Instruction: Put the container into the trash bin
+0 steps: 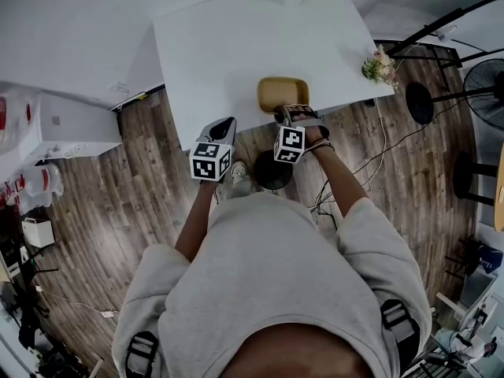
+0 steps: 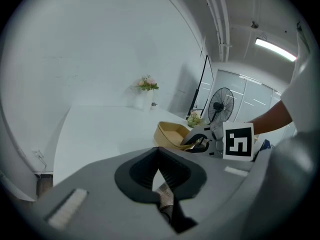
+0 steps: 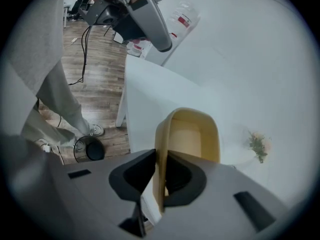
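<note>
The tan container (image 1: 282,93) is at the near edge of the white table (image 1: 228,46), open side up in the head view, and I cannot tell whether its base is resting on the tabletop. The right gripper (image 1: 294,115) has it by the near wall. In the right gripper view that thin wall stands upright between the two dark pads (image 3: 182,171), with the jaws of the right gripper (image 3: 160,156) clamped on it (a narrow bite, just the rim wall). The left gripper (image 1: 227,124) hovers off the table's edge, just beside the right one and to its left. Its own view shows the jaws together with nothing between them. That same view catches the container (image 2: 172,133) side-on with the right gripper's marker cube (image 2: 238,142) just behind it. Down on the wooden floor, the dark round trash bin (image 1: 273,172) sits below the table's edge, near the person's shoe (image 1: 239,173). A small bunch of flowers (image 1: 379,68) stands at the table's far right corner, well apart from the container.
</note>
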Action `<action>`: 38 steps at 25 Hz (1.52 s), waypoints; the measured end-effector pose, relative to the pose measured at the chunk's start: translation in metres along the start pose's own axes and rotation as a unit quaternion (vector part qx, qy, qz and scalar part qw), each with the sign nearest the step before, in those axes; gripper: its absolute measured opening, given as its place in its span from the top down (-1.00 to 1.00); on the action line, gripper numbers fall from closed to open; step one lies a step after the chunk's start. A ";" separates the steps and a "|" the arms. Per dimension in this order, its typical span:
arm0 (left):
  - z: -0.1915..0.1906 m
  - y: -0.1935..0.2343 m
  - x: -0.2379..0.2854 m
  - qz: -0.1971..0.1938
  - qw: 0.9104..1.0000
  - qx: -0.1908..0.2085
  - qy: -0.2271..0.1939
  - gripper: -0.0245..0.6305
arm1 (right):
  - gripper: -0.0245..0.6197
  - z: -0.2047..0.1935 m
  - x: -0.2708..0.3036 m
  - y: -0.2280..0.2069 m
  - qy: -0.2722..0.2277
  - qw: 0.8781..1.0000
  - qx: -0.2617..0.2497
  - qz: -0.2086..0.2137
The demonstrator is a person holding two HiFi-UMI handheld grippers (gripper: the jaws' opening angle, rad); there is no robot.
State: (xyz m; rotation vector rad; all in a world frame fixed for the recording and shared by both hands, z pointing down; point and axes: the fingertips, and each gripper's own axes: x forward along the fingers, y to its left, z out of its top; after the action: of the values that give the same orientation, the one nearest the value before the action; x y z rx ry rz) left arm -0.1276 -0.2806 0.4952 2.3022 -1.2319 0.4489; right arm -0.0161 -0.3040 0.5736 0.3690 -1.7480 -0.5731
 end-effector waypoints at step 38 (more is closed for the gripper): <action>-0.029 -0.126 0.000 -0.017 0.999 0.044 0.016 0.89 | 0.79 -0.093 -0.155 0.040 -0.171 0.785 0.590 -0.080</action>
State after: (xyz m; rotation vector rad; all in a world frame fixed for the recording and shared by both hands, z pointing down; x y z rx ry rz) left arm -0.0237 -0.2046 0.4858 2.3756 -1.1774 0.5367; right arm 0.1145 -0.2053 0.4870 1.3562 -2.2743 0.4841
